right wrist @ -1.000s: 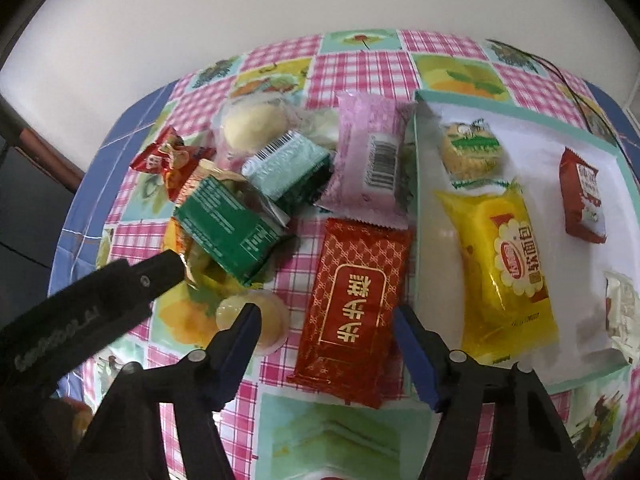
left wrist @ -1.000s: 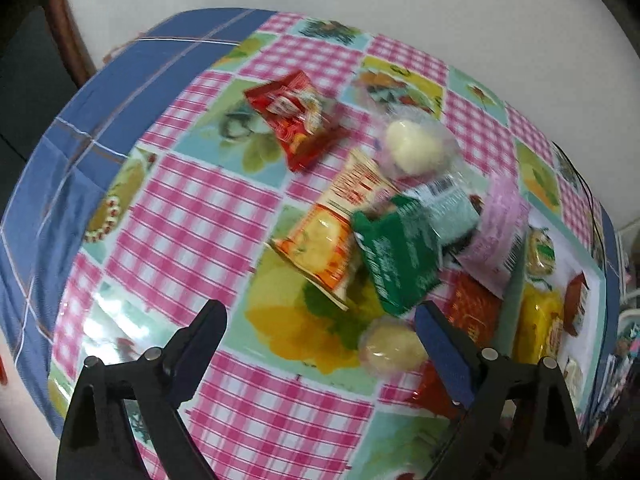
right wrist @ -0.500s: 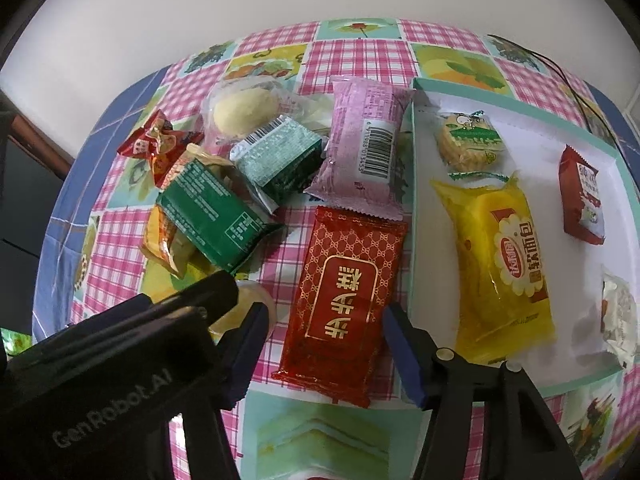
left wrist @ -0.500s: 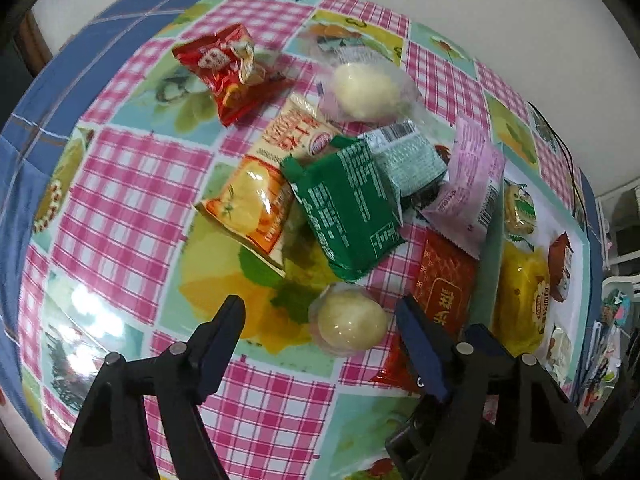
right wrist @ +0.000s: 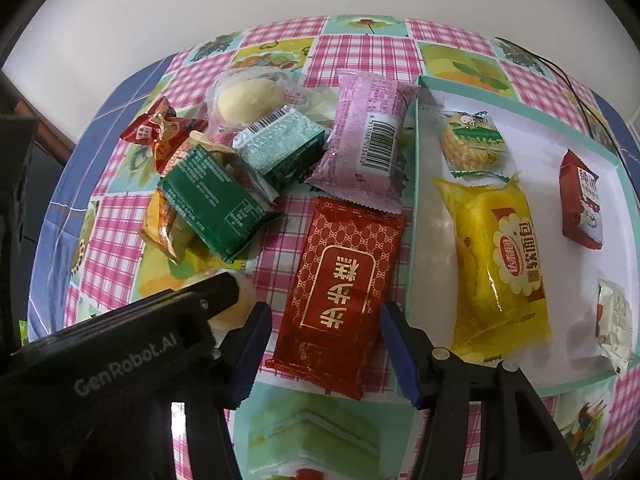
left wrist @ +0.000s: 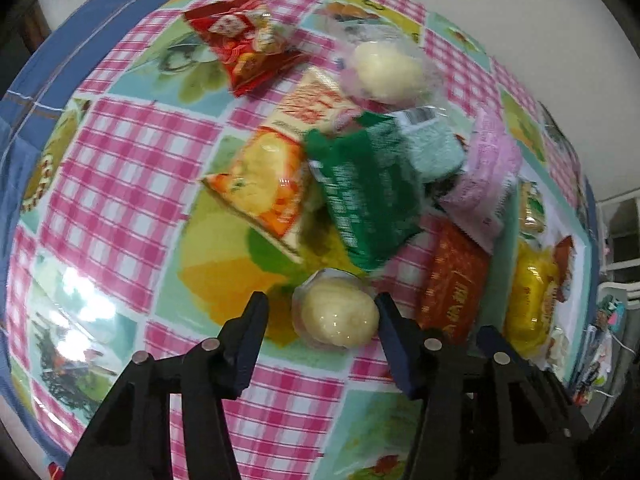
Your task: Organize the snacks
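A pile of snack packets lies on the checked tablecloth. My left gripper (left wrist: 320, 312) is open, its fingers on either side of a pale round cake in clear wrap (left wrist: 334, 314). My right gripper (right wrist: 324, 328) is open, its fingers astride the near end of a red patterned packet (right wrist: 338, 280). Behind lie a green packet (right wrist: 212, 200), a teal packet (right wrist: 284, 148), a pink packet (right wrist: 368, 128), an orange packet (left wrist: 264, 184) and a second pale cake (right wrist: 248, 98). A white tray with a teal rim (right wrist: 414, 200) holds a yellow bread packet (right wrist: 500, 264) at the right.
The tray also holds a biscuit packet (right wrist: 472, 140), a small red packet (right wrist: 580, 200) and a white packet (right wrist: 614, 320). A red crinkled packet (left wrist: 240, 40) lies at the far left of the pile. A black cable (right wrist: 560, 76) runs behind the tray. The left gripper's body (right wrist: 120, 344) crosses the right wrist view.
My left gripper has moved forward and right until its fingers flank the near pale cake. My right gripper has come down closer over the red patterned packet.
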Motion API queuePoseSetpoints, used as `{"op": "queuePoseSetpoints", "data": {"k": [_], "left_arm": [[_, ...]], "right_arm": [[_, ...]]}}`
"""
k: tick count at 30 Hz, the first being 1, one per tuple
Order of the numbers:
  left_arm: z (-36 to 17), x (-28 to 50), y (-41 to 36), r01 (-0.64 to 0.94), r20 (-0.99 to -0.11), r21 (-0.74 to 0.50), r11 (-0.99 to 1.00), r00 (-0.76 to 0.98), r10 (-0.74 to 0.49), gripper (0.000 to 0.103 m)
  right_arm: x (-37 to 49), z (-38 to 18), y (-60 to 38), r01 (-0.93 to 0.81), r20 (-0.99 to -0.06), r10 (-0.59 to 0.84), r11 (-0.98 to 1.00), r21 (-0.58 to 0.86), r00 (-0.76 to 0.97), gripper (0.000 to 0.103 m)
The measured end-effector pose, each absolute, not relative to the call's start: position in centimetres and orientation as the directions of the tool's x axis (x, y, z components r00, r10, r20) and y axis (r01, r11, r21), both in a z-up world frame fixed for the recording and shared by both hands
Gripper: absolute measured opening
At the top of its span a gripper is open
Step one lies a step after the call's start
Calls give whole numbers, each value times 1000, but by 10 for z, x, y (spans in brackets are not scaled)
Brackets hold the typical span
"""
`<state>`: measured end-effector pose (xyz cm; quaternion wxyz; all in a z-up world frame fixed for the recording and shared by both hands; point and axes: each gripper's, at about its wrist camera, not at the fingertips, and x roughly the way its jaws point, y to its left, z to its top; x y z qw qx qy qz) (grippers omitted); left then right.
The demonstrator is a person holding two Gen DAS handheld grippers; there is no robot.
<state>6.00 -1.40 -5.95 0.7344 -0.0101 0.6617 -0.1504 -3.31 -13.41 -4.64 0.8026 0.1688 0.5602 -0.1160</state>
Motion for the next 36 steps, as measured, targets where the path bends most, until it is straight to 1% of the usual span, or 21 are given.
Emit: {"op": "queuePoseSetpoints", "data": {"k": [7, 12, 17, 24, 29, 33, 36], "left_arm": [[-62, 69, 4, 154, -978, -157, 975, 114, -175, 56], [-61, 76, 21, 133, -980, -133, 982, 132, -151, 56], [-58, 82, 37, 124, -980, -125, 984, 141, -142, 56], [-56, 87, 40, 111, -980, -114, 987, 148, -130, 56], [-60, 89, 39, 107, -982, -111, 988, 144, -126, 56], [-60, 86, 38, 102, -982, -104, 989, 147, -119, 56], [-60, 86, 37, 105, -982, -99, 990, 151, -115, 56]], "right_arm": [[-27, -47, -134, 405, -938, -15, 904, 135, 346, 59], [-21, -48, -132, 427, -939, -37, 896, 121, 343, 59], [-11, -52, -127, 411, -940, -44, 905, 106, 339, 59], [-6, -57, -120, 382, -942, -51, 920, 85, 332, 60], [-7, -52, -113, 351, -935, 17, 924, 149, 354, 59], [-7, -49, -116, 378, -938, -54, 922, 85, 343, 59], [-6, -56, -121, 397, -945, -41, 913, 97, 325, 57]]}}
